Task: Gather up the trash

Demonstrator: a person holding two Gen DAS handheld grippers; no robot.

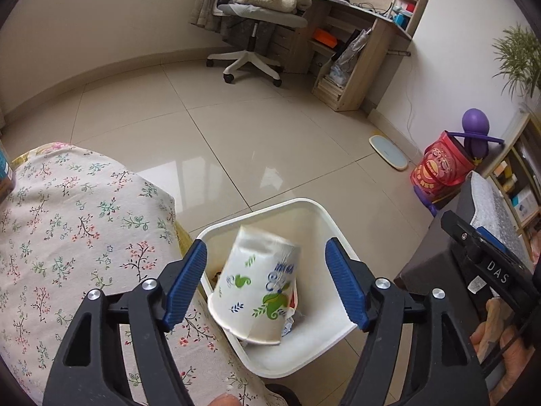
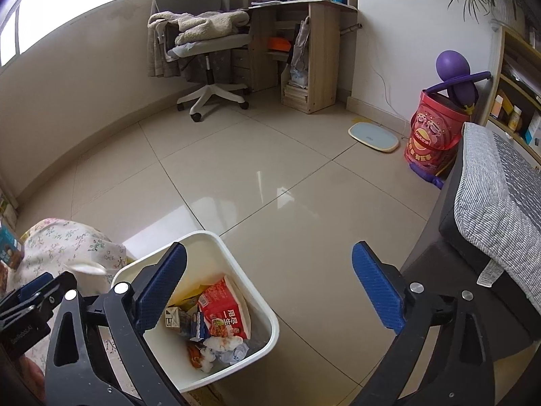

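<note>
A white paper cup with green chameleon prints hangs tilted and slightly blurred above the white bin. It is between the blue pads of my left gripper, which is open, with a gap on each side of the cup. The bin holds a red noodle packet, crumpled tissue and a small carton. My right gripper stands wide open and empty over the bin's right edge and the floor. The left gripper's body and the cup's rim show left of the bin.
A floral cloth covers a surface left of the bin. A dark seat with a striped cushion stands at the right. Farther off are an office chair, a desk, a floor scale and a red bucket.
</note>
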